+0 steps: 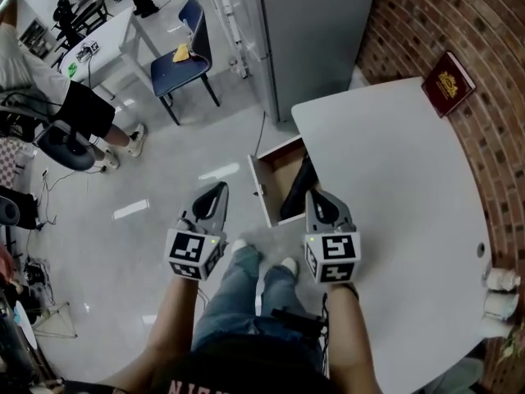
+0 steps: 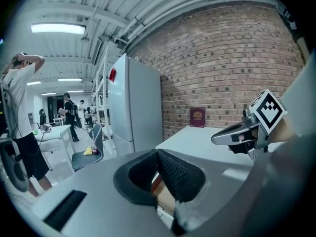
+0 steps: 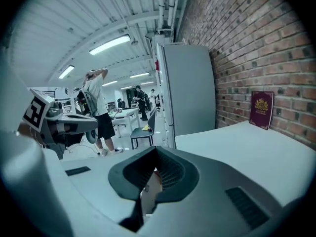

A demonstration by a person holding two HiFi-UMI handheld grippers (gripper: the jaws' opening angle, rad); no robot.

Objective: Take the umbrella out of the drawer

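An open wooden drawer [image 1: 264,189] sticks out from under the white table [image 1: 402,195]. A dark folded umbrella [image 1: 296,190] lies inside it. My left gripper [image 1: 218,190] hovers to the left of the drawer, over the floor, with its jaws together and nothing in them. My right gripper [image 1: 317,197] hangs over the drawer's near right corner, just above the umbrella's near end, also shut and empty. In the left gripper view the left gripper [image 2: 158,154] has its tips meeting, and the right gripper [image 2: 236,135] shows beside it. The right gripper [image 3: 155,149] has brown drawer wood [image 3: 150,191] showing behind its closed pads.
A dark red booklet [image 1: 448,83] leans on the brick wall at the table's far edge. A tall grey cabinet [image 1: 316,31] stands behind the drawer. A blue chair [image 1: 182,60] and a standing person [image 1: 49,89] are at the left. White cups [image 1: 500,290] sit at the table's right edge.
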